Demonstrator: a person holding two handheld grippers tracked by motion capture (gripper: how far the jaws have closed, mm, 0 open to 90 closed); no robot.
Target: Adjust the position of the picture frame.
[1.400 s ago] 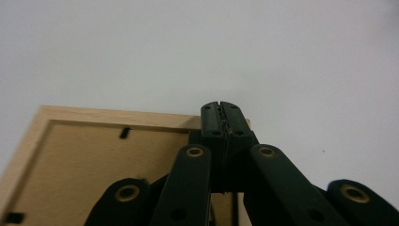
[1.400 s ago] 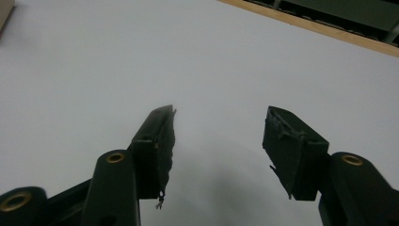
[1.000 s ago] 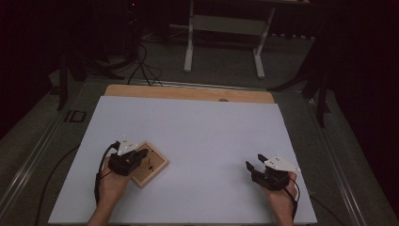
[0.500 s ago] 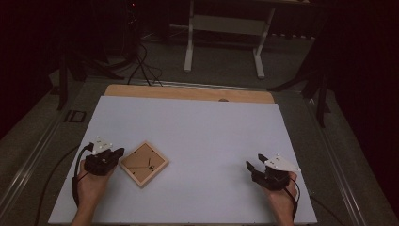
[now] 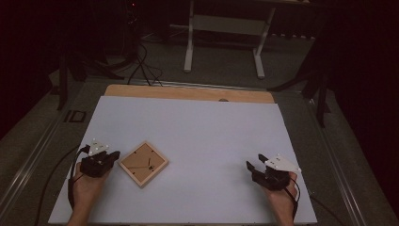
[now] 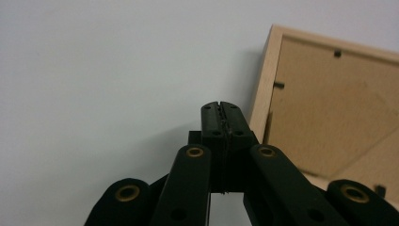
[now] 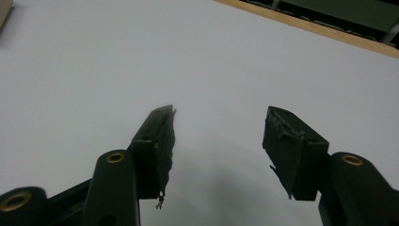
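From the high view, the wooden picture frame (image 5: 143, 163) is lying back-up on the white sheet (image 5: 197, 136), just beside the left gripper (image 5: 113, 156). In the left gripper view its jaws are pressing together, empty. In the right gripper view the right gripper (image 7: 219, 141) is gaping apart over bare sheet

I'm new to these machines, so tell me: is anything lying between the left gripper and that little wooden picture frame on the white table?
Nothing visible does. The small square wooden picture frame lies back-side up just beside the left gripper, with bare white table sheet between them. Its fingers are shut, empty, a little apart from the frame's edge.
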